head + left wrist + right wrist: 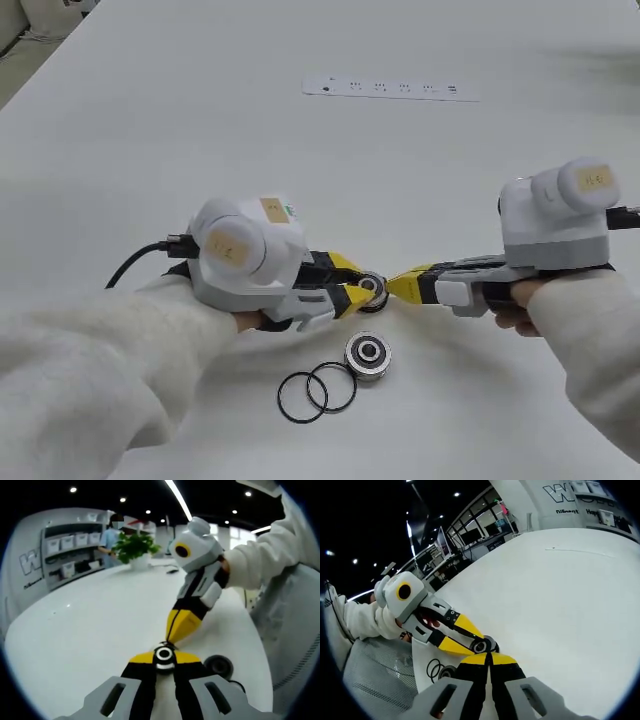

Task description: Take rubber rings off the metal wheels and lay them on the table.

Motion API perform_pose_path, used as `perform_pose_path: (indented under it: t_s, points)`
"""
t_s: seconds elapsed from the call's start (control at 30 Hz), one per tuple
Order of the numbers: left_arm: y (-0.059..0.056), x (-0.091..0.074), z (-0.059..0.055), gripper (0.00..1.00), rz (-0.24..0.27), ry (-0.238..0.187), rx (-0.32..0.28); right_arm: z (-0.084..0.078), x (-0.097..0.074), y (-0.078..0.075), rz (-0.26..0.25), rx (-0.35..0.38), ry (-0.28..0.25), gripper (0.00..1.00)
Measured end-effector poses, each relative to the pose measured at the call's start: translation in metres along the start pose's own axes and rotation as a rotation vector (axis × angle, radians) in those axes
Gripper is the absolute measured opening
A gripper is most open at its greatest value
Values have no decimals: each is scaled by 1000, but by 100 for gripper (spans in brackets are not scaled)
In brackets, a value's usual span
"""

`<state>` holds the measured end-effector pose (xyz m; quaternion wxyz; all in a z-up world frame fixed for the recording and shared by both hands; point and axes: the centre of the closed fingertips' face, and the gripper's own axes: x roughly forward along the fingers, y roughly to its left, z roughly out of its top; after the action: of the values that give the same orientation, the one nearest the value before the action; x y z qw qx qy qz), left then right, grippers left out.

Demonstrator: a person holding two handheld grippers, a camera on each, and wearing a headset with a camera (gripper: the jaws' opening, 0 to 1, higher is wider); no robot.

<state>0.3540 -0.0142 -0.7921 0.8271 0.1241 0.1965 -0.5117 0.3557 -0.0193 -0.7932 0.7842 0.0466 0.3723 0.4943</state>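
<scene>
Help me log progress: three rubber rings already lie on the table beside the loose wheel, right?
No, two, not three. The head view shows two overlapping rubber rings lying on the table beside the loose wheel.

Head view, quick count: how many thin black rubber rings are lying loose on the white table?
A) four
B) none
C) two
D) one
C: two thin black rubber rings lie overlapping on the white table, just beside a loose silver metal wheel.
</scene>
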Motion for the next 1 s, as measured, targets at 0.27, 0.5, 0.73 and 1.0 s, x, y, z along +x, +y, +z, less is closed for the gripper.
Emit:
perform_pose_path:
  t_s: [0.27,0.5,0.73,1.0]
  points:
    - [0,0,0,13,2,3,3,0,0,1,0,-15,3,0]
    - [1,0,0,13,2,2,3,1,0,2,4,-15,1,0]
    - [1,0,0,13,2,2,4,2,0,3,9,-16,-1,0]
    - [1,0,0,13,3,2,4,3,0,4,12,-18,-3,0]
